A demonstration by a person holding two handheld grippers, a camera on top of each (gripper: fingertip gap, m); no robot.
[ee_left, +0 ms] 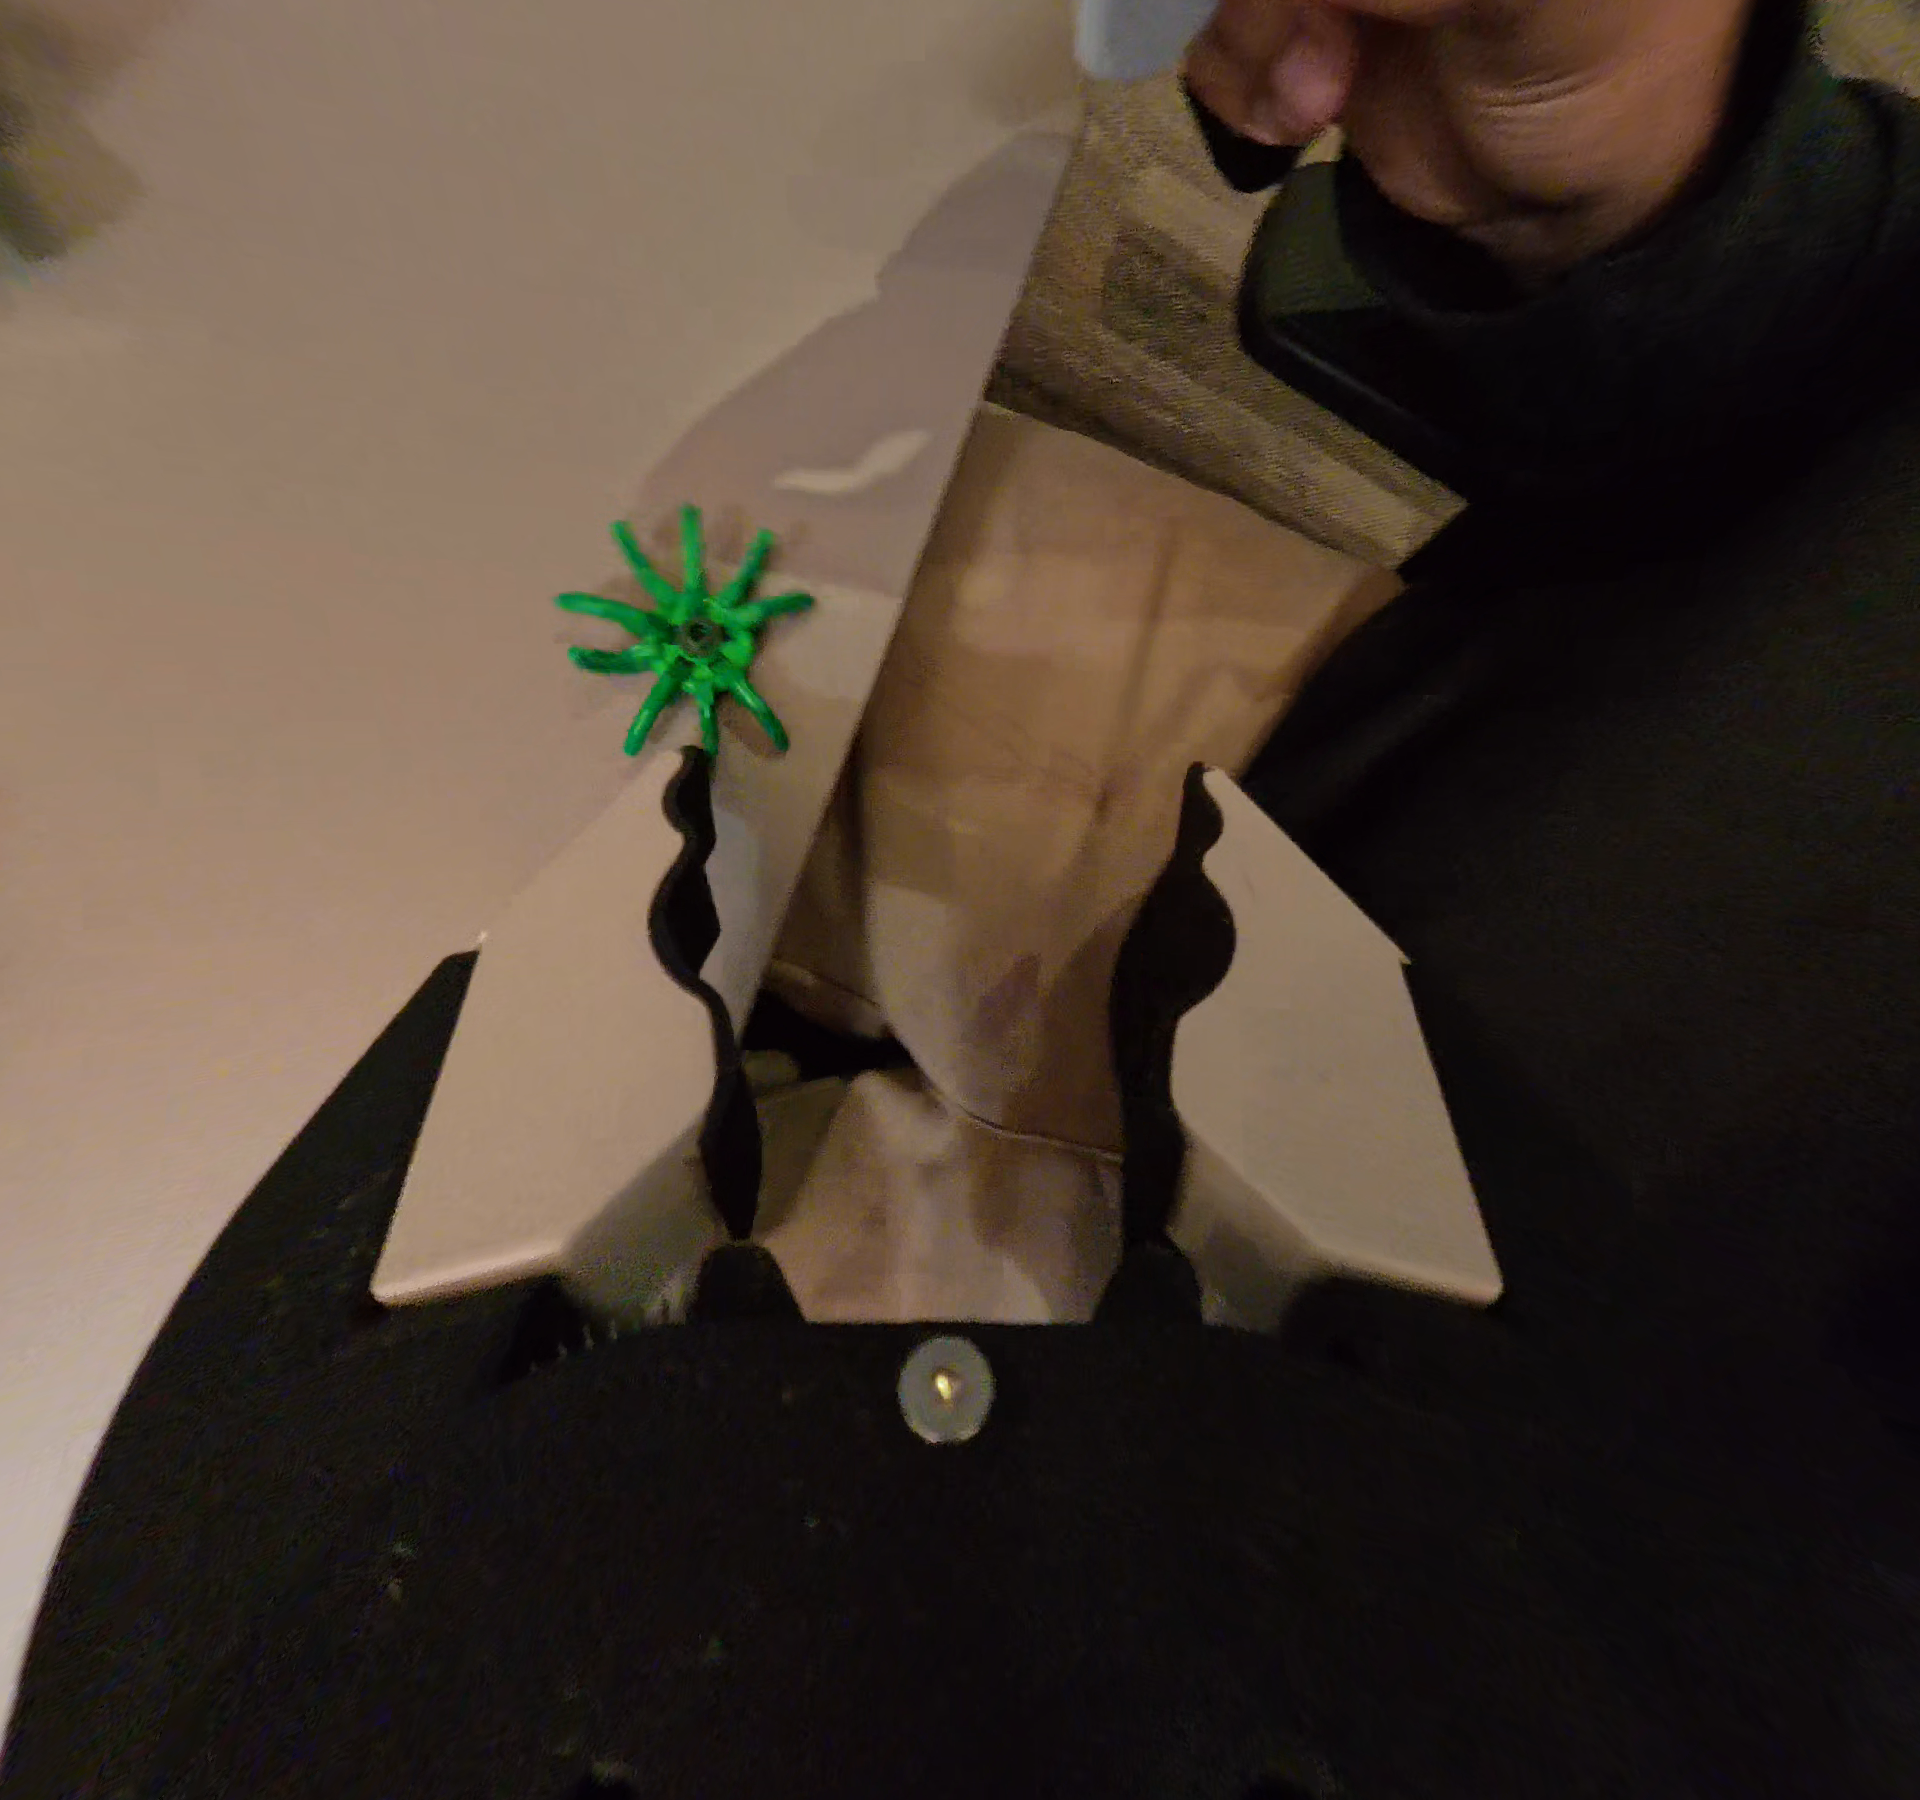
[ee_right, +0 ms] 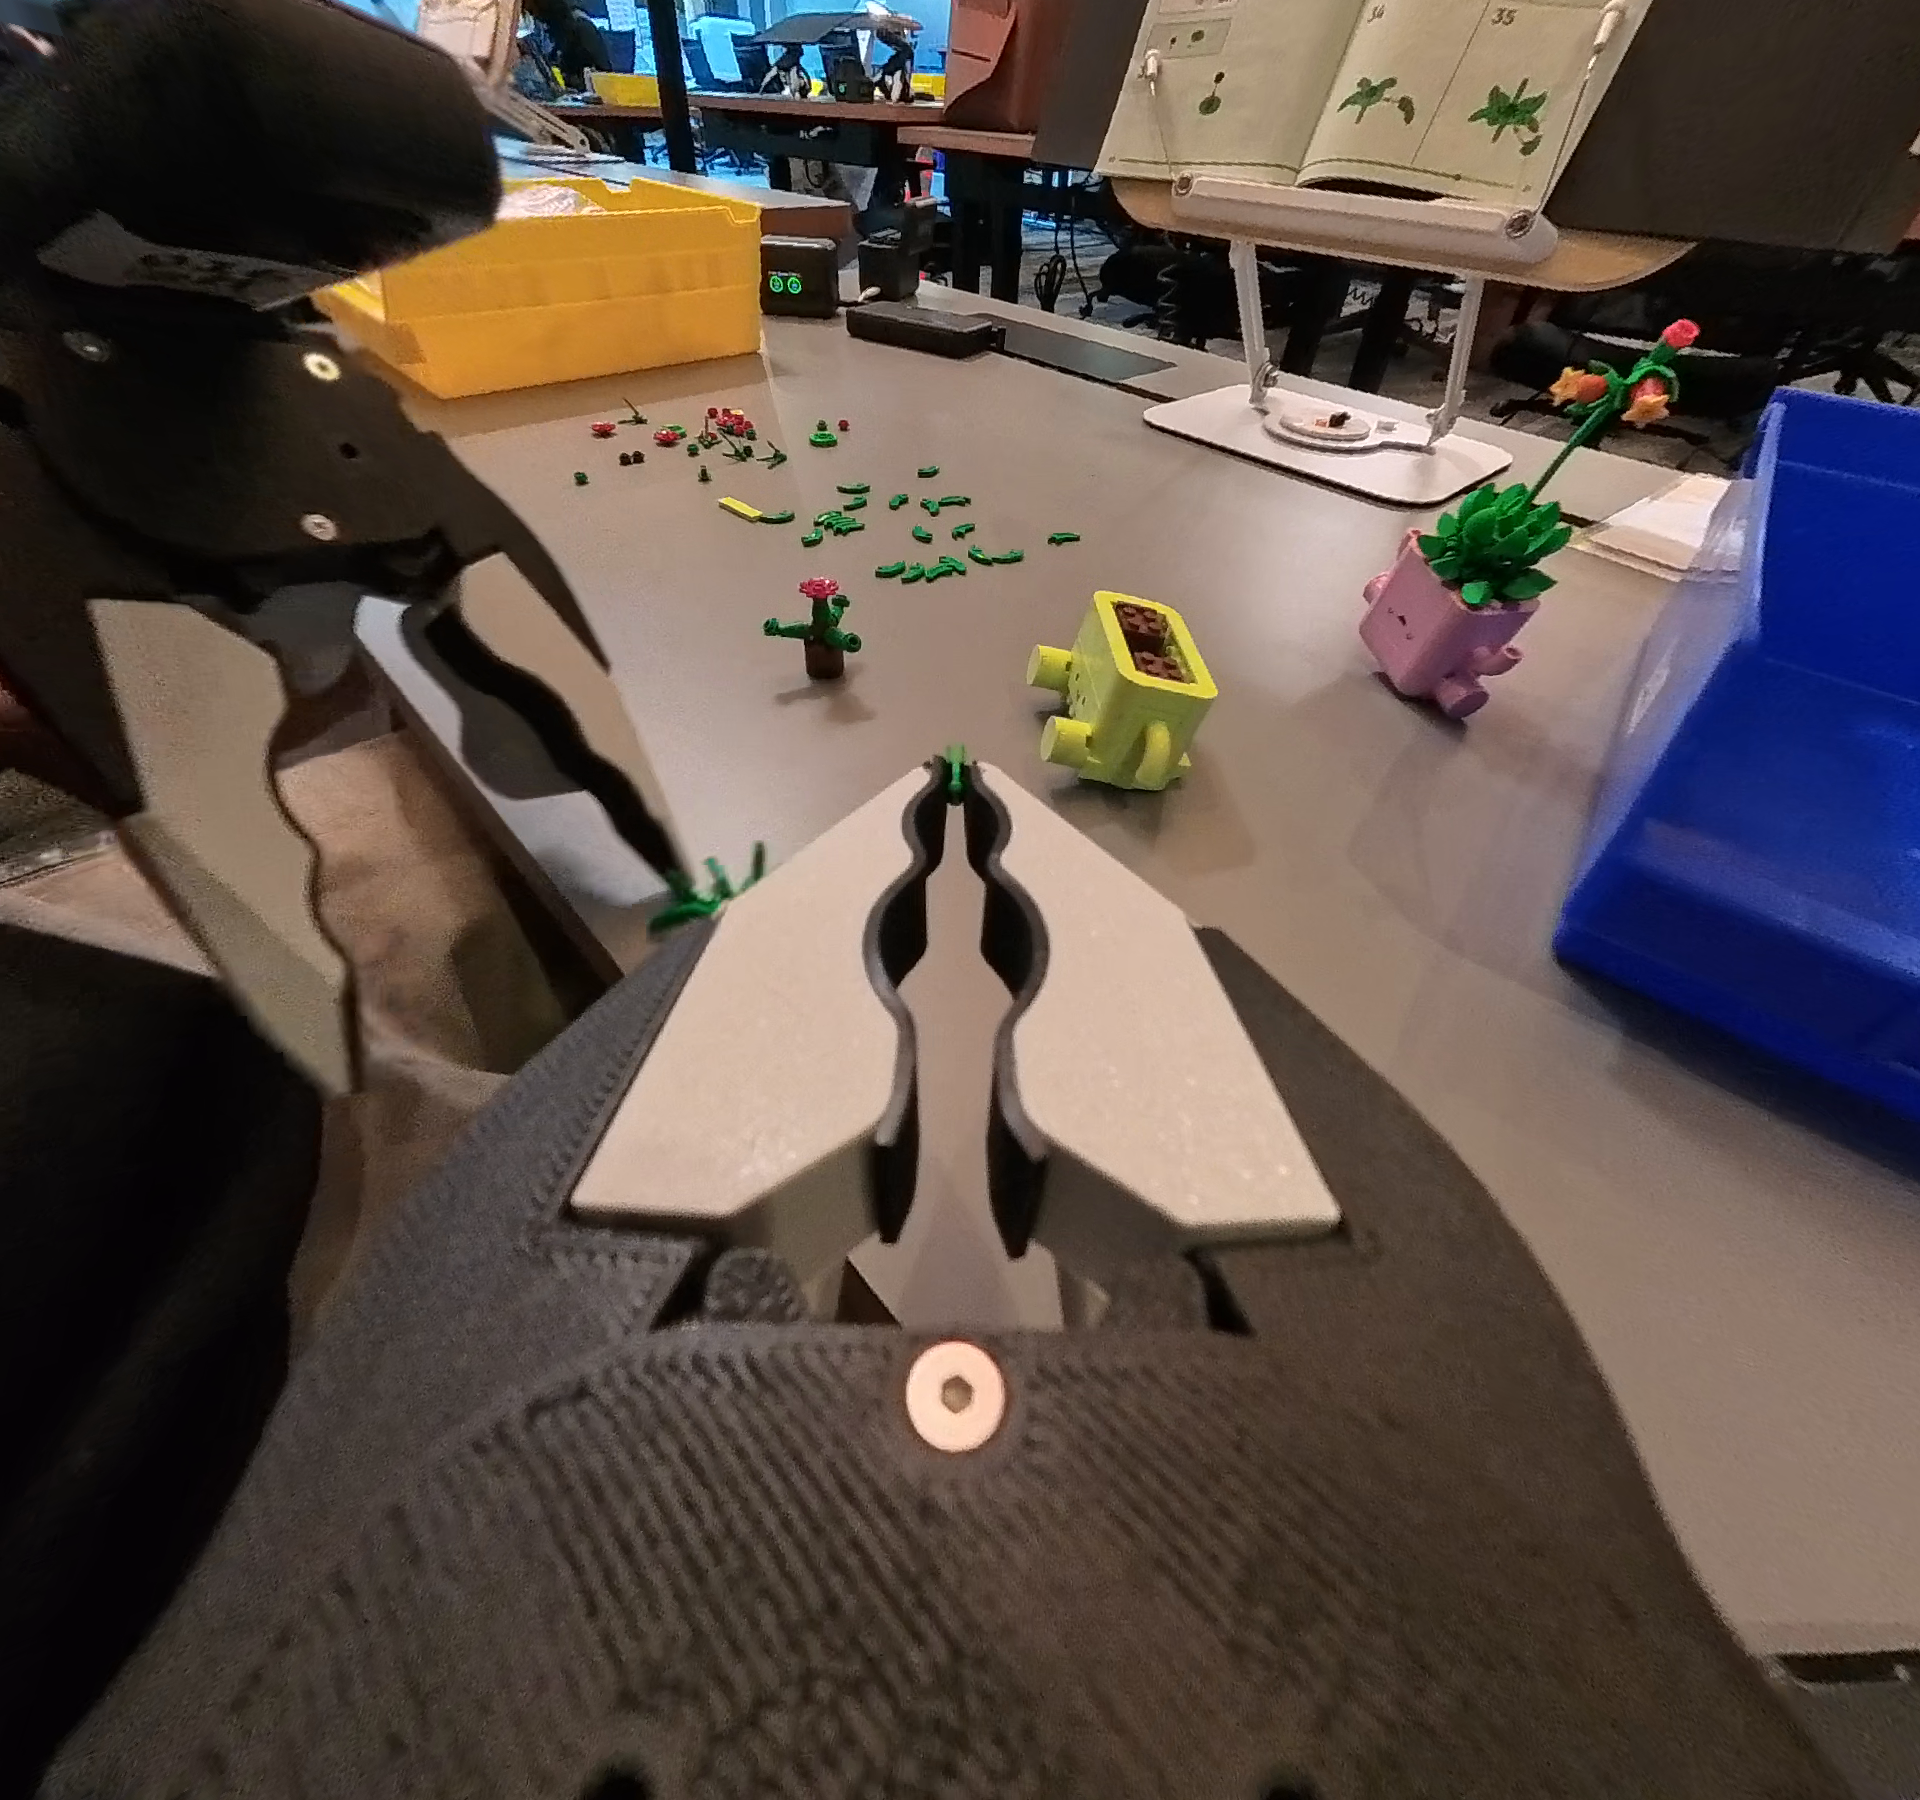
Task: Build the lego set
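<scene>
Left gripper seen with fingers spread apart, nothing held between them. Green spiky lego piece lying on the pale table, touching or just beyond the left fingertip. Table edge crossed diagonally; tan trousers and black sleeve seen beyond. Upper area blurred.

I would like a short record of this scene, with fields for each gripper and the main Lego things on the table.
left gripper: open, one fingertip beside a green spiky plant piece at the table edge
right gripper: shut on a small green piece
lime pot: tipped over, no plant in it
lilac pot: holds a green plant
small red flower: stands upright
loose green pieces: scattered farther back
</scene>
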